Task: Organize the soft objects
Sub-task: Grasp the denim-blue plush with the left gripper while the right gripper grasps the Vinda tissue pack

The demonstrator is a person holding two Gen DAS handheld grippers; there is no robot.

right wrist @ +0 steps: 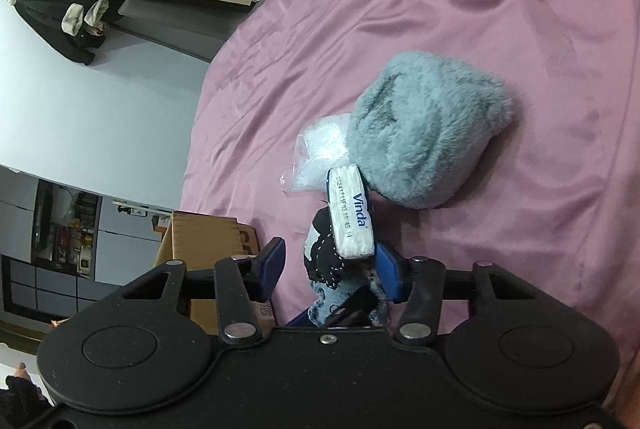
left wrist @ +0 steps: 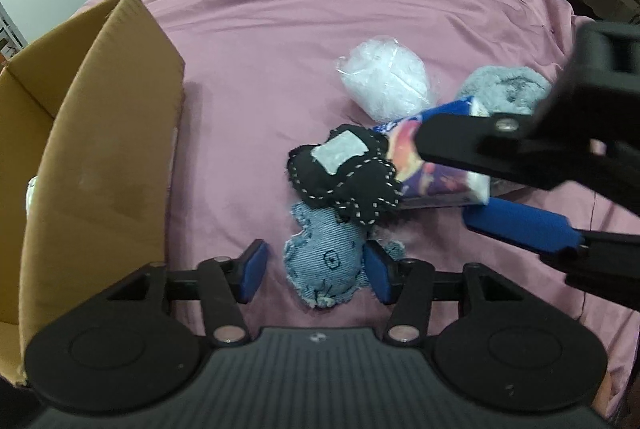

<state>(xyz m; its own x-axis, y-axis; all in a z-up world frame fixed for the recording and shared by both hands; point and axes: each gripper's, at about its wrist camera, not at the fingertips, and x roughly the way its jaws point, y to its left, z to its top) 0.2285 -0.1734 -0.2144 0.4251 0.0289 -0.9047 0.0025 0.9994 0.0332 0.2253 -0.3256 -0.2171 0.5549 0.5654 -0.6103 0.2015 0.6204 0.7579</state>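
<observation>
On the pink sheet (left wrist: 280, 29), left wrist view: left gripper (left wrist: 314, 271) is spread open around a denim toy (left wrist: 324, 261), cardboard box (left wrist: 100, 149) alongside. Right wrist view: right gripper (right wrist: 332, 271) is released, tissue pack (right wrist: 352, 217) between its fingers, grey plush (right wrist: 424, 129) beyond.

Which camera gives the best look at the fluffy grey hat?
The right wrist view: the grey hat lies whole and unobstructed on the pink sheet. In the left wrist view, only part of it shows, behind the right gripper and the tissue pack.
</observation>
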